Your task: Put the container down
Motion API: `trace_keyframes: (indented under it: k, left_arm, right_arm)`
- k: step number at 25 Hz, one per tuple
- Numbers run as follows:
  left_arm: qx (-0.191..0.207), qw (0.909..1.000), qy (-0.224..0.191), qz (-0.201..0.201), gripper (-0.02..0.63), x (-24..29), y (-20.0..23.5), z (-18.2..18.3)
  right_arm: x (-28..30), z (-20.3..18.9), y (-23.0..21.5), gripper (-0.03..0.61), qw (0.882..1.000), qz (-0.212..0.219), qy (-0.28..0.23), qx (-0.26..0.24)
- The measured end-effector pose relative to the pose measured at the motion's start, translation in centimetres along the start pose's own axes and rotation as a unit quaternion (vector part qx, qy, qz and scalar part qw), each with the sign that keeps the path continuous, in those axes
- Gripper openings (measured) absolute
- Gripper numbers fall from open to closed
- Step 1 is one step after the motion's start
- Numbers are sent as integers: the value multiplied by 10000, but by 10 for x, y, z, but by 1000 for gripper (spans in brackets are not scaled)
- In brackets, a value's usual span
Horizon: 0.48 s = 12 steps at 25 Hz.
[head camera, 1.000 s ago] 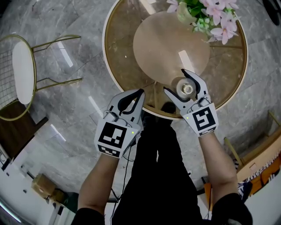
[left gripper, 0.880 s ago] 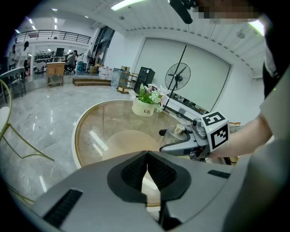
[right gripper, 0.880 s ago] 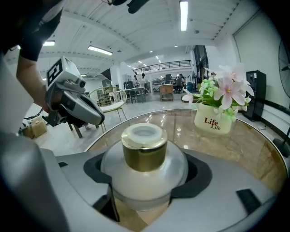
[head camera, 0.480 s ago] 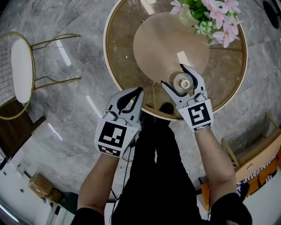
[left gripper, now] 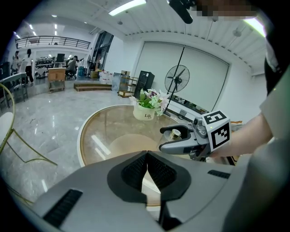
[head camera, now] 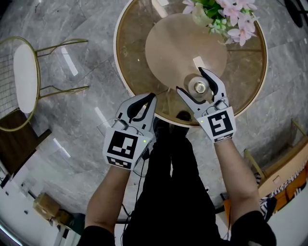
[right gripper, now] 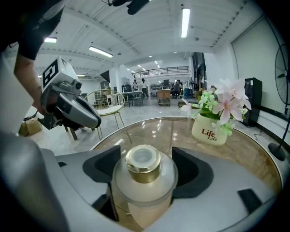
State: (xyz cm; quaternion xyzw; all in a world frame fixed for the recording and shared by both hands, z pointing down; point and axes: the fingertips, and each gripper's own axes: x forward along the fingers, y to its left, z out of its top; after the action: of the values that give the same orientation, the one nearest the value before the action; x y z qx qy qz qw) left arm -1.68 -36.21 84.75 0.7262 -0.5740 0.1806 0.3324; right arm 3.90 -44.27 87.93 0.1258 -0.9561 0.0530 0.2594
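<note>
The container [head camera: 198, 87] is a frosted glass bottle with a gold neck, and it stands upright between the jaws of my right gripper [head camera: 190, 80], which is shut on it over the near part of the round glass table [head camera: 134, 53]. In the right gripper view the container [right gripper: 144, 176] fills the gap between both pads; its bottom is hidden. My left gripper [head camera: 153, 97] hovers at the table's near edge, left of the right one, shut with nothing in it. The left gripper view shows its jaws [left gripper: 147, 155] pressed together and the container [left gripper: 176, 134] off to the right.
A white pot of pink flowers [head camera: 208, 13] stands at the table's far right side. A gold wire chair [head camera: 24, 77] sits on the marble floor to the left. The table has a gold rim and a round base under the glass.
My right gripper has carried the container slightly forward and left over the table. The left gripper has edged up toward the table's rim, still shut.
</note>
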Motion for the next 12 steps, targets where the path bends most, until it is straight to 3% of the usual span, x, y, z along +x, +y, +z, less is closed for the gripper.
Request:
trace_keyframes:
  k: [3,12]
  left_arm:
    - [80,9999,-61,-32,17,-8,-6,7]
    - [484,9985,-268,-23,17,-47,-39,52]
  right_arm:
    - [-13,10,0,359,10000,-68,-59,-4]
    - [-77,66,7,253,9993,-281,-240,-80]
